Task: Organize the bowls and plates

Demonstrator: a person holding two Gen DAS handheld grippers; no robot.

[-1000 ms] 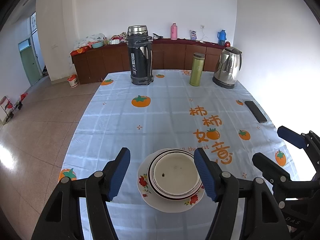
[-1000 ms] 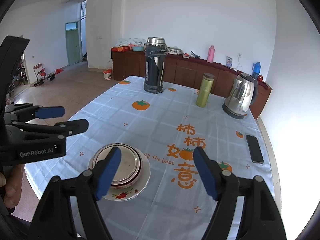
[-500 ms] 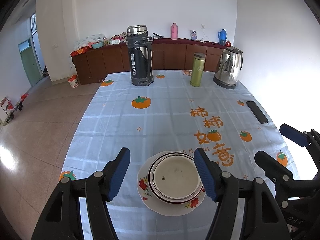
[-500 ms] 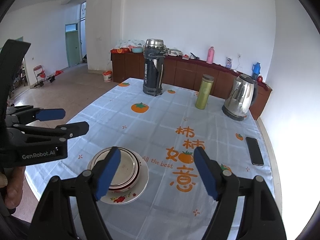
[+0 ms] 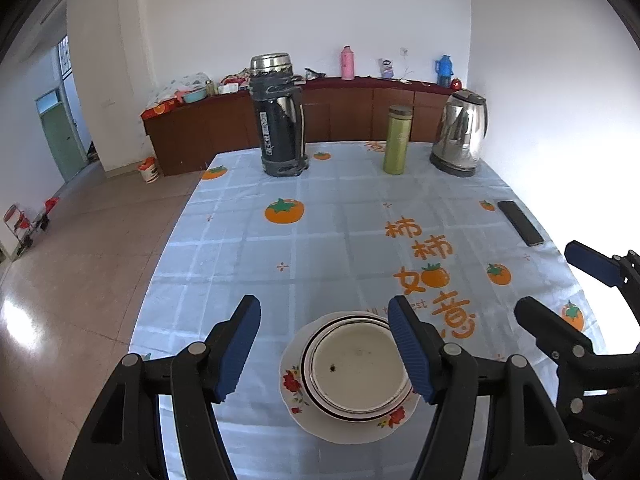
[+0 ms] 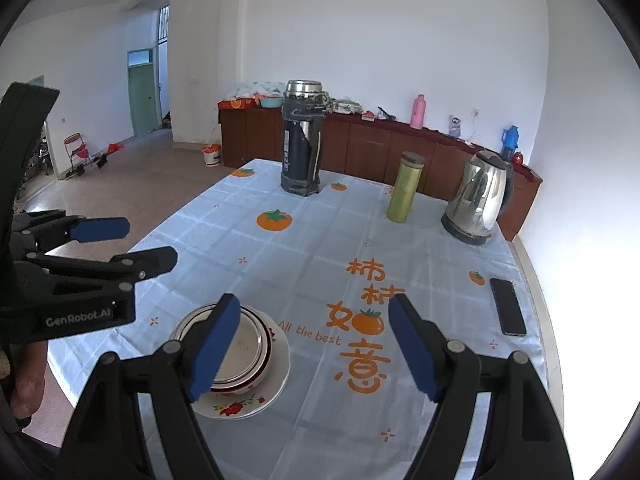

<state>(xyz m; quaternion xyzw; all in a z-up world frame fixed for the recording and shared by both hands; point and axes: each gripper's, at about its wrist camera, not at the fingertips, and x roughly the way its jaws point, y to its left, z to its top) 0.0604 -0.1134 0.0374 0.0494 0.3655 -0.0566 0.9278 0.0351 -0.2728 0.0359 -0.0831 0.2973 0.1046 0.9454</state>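
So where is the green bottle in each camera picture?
Left wrist: the green bottle stands upright at the far end of the table, upper middle, a little right of centre.
Right wrist: the green bottle stands right of centre, in the upper half.
Shared landmark: in both views it is between the dark thermos and the steel kettle.

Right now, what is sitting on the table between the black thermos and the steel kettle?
A green tumbler stands between the black thermos and the steel kettle; both wrist views show it.

Nested bowls (image 5: 358, 372) on floral plate (image 5: 296, 400)
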